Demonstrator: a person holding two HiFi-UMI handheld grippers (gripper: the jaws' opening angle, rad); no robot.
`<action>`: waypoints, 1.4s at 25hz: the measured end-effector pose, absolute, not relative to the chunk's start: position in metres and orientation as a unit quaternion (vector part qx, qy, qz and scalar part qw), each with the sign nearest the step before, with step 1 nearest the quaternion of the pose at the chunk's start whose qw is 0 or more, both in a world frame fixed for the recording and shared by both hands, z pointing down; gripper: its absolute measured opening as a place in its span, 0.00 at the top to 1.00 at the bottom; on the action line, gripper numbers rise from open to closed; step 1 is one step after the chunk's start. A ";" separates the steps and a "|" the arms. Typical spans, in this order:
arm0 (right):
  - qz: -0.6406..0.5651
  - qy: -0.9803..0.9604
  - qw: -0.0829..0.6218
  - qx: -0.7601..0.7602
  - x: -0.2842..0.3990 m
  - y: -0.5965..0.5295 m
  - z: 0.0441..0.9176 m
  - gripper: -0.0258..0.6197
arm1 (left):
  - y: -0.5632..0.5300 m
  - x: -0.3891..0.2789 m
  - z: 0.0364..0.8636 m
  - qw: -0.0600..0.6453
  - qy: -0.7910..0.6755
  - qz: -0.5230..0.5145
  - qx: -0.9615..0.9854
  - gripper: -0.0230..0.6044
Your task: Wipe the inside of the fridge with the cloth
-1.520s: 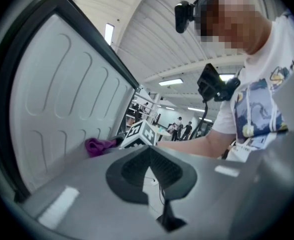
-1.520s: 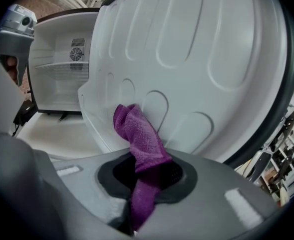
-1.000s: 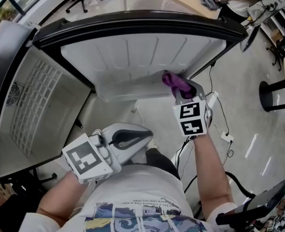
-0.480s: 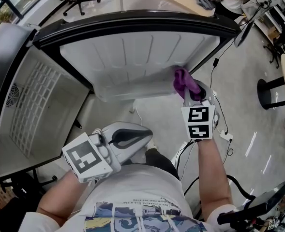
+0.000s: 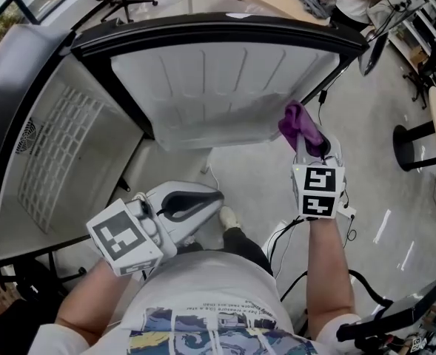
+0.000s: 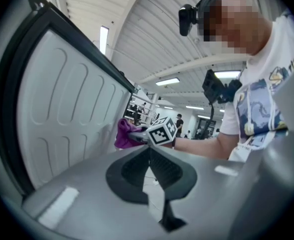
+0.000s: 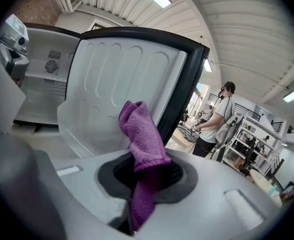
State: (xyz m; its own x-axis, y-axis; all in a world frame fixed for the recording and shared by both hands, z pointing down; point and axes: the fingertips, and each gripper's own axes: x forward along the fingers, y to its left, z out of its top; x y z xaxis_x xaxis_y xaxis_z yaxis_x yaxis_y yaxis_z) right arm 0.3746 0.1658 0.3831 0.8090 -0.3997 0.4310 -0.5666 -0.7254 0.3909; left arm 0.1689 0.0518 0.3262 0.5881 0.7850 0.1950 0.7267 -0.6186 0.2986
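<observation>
Right gripper (image 5: 312,148) is clamped on the purple cloth (image 5: 299,124), just beside the right corner of the open fridge door (image 5: 218,87). Left gripper (image 5: 197,201) has its jaws together on nothing, low by the person's shirt (image 5: 210,302).

fridge (image 5: 62,161) left | door (image 5: 218,87) ahead | cloth (image 5: 300,126) in right gripper (image 5: 310,145), beside door's right edge
</observation>
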 end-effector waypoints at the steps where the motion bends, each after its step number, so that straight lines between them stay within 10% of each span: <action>1: 0.160 -0.268 0.257 0.915 0.371 0.163 0.382 0.88 | 0.049 0.167 0.326 0.092 0.424 0.153 0.888 0.96; 35: 0.403 -0.525 0.146 0.736 0.228 -0.050 0.571 0.88 | -0.022 0.097 0.341 0.127 0.320 0.169 0.923 0.96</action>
State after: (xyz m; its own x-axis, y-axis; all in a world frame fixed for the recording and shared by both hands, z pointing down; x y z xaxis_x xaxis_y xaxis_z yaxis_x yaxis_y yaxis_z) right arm 0.2284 -0.0497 0.5708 0.1244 -0.6551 0.7453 -0.8895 -0.4065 -0.2088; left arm 0.0966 -0.0222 0.3406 0.7373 0.6346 0.2315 0.5487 -0.7625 0.3427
